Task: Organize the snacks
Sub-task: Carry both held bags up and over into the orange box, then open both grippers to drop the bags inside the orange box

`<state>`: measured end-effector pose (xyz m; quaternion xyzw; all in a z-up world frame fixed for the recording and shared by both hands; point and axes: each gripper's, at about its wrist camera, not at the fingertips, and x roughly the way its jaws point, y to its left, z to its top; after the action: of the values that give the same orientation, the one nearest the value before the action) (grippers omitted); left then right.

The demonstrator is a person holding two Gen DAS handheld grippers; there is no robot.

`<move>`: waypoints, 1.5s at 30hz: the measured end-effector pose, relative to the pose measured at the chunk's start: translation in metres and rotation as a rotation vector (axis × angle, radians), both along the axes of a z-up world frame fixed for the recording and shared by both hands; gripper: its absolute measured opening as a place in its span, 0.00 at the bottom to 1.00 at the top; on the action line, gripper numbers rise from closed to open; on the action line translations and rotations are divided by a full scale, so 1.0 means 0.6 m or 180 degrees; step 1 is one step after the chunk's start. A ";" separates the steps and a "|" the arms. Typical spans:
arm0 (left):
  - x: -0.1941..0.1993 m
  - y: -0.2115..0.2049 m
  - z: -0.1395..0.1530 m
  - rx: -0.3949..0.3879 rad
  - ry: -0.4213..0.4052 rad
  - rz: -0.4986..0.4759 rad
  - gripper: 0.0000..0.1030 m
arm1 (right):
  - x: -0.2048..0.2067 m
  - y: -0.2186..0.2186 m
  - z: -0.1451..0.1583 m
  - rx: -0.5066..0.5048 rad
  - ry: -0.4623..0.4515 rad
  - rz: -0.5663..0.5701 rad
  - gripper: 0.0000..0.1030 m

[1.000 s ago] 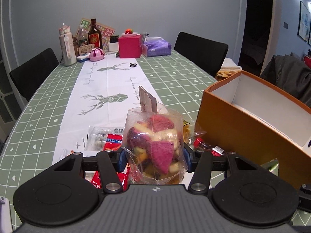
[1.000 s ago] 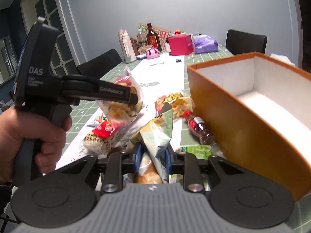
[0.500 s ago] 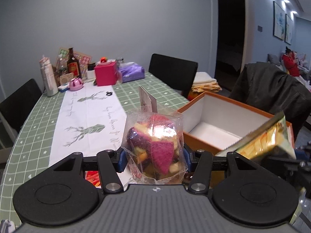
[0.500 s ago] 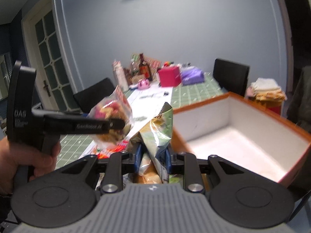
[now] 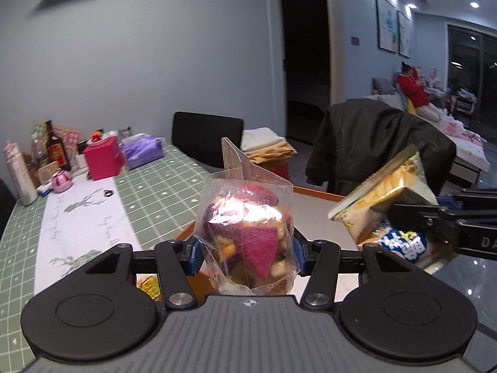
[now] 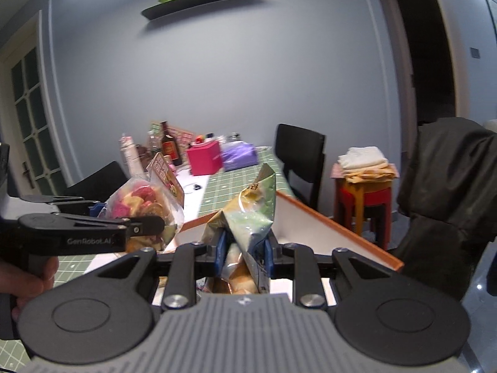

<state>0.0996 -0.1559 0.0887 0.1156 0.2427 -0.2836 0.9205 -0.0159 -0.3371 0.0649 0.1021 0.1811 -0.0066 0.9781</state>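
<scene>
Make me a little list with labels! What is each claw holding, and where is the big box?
left claw: shut on the clear bag of dried fruit chips, held up in the air
right claw: shut on the green chip bag, also held up
orange box: open, white inside, just beyond and below both bags
bags in box: not yet
table: green checked cloth
far end of table: pink box, brown bottle

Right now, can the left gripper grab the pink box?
Probably not. The left gripper is shut on the fruit bag, and the pink box sits at the table's far end.
</scene>
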 end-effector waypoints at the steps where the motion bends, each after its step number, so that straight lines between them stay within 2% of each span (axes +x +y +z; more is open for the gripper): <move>1: 0.000 -0.008 -0.004 0.0018 0.0000 -0.0057 0.59 | 0.000 -0.010 -0.001 0.0003 0.0008 -0.0033 0.22; 6: 0.000 -0.054 -0.030 0.0209 0.0010 -0.0369 0.59 | 0.016 -0.037 -0.014 -0.0028 0.0108 -0.0161 0.22; 11: -0.001 -0.097 -0.060 0.0569 0.0003 -0.0565 0.59 | 0.039 -0.058 -0.033 -0.0154 0.0249 -0.0193 0.22; 18: 0.008 -0.131 -0.097 0.0992 0.0206 -0.0905 0.59 | 0.081 -0.067 -0.062 -0.0393 0.0579 -0.0048 0.22; 23: 0.015 -0.144 -0.120 0.1134 0.0431 -0.0961 0.59 | 0.097 -0.058 -0.078 -0.0652 0.0787 0.0120 0.22; 29: 0.026 -0.144 -0.140 0.1165 0.0736 -0.1016 0.59 | 0.111 -0.058 -0.093 -0.0798 0.1001 0.0258 0.22; 33: 0.036 -0.154 -0.154 0.1272 0.0867 -0.1061 0.59 | 0.122 -0.051 -0.102 -0.0879 0.1150 0.0358 0.22; 38: 0.032 -0.159 -0.168 0.1385 0.0937 -0.1102 0.60 | 0.129 -0.046 -0.117 -0.0910 0.1292 0.0399 0.22; 41: 0.034 -0.158 -0.168 0.1383 0.0946 -0.1051 0.66 | 0.128 -0.048 -0.119 -0.0855 0.1298 0.0381 0.23; 43: 0.041 -0.162 -0.165 0.1359 0.0933 -0.1041 0.67 | 0.128 -0.050 -0.116 -0.0812 0.1281 0.0351 0.31; 45: 0.040 -0.161 -0.161 0.1366 0.0886 -0.1012 0.72 | 0.126 -0.050 -0.113 -0.0818 0.1258 0.0319 0.32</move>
<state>0.1234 -0.2524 -0.0077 0.3042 0.3998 -0.3796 0.7769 0.0599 -0.3673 -0.0028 -0.0356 0.3715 -0.0009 0.9277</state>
